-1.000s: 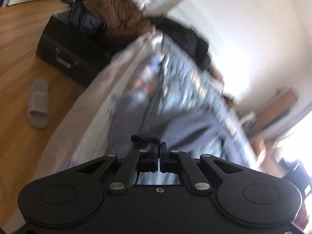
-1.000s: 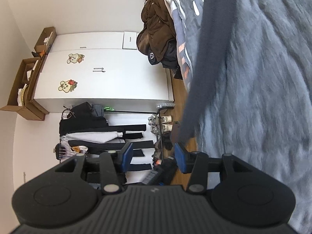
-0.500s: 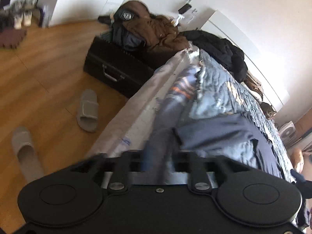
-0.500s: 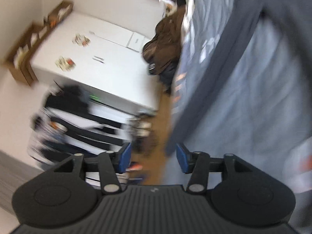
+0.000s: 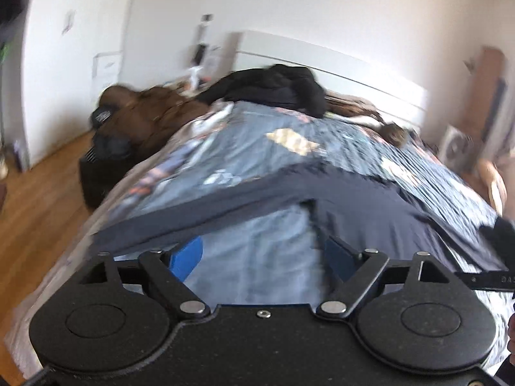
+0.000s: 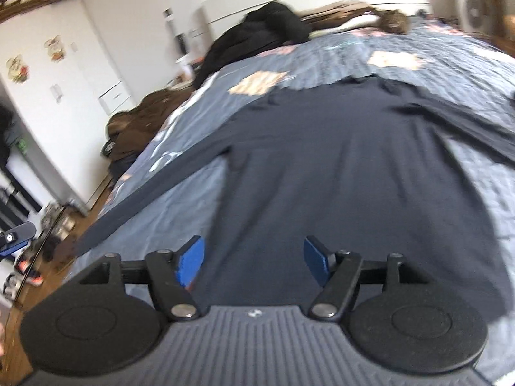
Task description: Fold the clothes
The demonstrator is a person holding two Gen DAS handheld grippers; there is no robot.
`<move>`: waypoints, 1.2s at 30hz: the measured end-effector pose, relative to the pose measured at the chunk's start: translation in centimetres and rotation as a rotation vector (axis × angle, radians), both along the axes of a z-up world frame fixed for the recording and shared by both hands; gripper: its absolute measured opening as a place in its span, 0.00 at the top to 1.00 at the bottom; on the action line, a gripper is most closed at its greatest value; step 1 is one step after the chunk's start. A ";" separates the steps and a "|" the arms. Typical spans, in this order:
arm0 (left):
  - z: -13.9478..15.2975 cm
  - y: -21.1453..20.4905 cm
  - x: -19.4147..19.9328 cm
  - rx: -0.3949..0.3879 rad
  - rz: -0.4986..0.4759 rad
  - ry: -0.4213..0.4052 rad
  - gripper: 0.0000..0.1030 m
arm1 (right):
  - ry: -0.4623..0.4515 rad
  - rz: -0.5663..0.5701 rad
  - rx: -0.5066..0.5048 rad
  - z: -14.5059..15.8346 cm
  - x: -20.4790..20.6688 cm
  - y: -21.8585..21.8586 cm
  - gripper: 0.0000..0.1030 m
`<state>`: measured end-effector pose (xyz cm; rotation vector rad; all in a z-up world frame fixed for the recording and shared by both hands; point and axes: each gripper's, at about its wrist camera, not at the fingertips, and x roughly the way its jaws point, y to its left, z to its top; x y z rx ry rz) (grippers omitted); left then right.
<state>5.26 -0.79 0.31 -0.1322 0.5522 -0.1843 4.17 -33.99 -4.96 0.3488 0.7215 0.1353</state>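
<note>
One dark navy long-sleeved shirt (image 6: 347,173) lies spread flat on the blue patterned bedspread (image 6: 402,51), directly ahead of and beneath the right gripper (image 6: 254,262). The right jaws stand wide apart and hold nothing. The left gripper (image 5: 262,254) is likewise spread wide and empty; one shirt sleeve (image 5: 199,209) runs across just ahead of its fingertips. Beyond both grippers lie one black jacket (image 5: 273,88) and one brown jacket (image 5: 151,112)
</note>
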 end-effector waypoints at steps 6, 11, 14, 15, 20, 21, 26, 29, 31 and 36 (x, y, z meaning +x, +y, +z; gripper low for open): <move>-0.7 -8.3 -1.3 0.040 -0.062 0.008 0.15 | -0.036 -0.032 0.047 -0.1 -2.4 -4.5 0.33; -1.7 -11.9 -2.3 0.057 -0.082 0.024 0.14 | -0.057 -0.051 0.019 1.3 -3.9 -6.8 0.32; -1.2 -13.7 -2.2 0.073 -0.093 0.004 0.09 | -0.081 -0.067 0.002 2.4 -4.4 -8.1 0.32; -1.0 -14.5 -1.9 0.083 -0.093 -0.005 0.09 | -0.086 -0.071 -0.005 2.7 -4.4 -8.6 0.31; -0.2 -20.5 1.6 0.122 -0.147 -0.042 0.09 | -0.098 -0.103 -0.047 3.0 -2.7 -11.7 0.31; -0.1 -21.8 2.4 0.127 -0.156 -0.050 0.09 | -0.105 -0.106 -0.048 2.9 -2.0 -12.4 0.30; -1.6 -27.0 7.6 0.097 -0.152 -0.032 0.07 | -0.134 -0.138 -0.097 1.8 3.1 -15.5 0.29; -3.4 -28.5 9.7 0.118 -0.134 -0.011 0.07 | -0.153 -0.134 -0.117 0.8 5.8 -17.0 0.29; -4.7 -29.2 10.7 0.150 -0.133 0.002 0.07 | -0.154 -0.134 -0.119 -0.1 7.3 -17.8 0.29; -6.6 -29.5 12.1 0.197 -0.154 0.028 0.07 | -0.127 -0.142 -0.120 -1.8 10.7 -19.6 0.29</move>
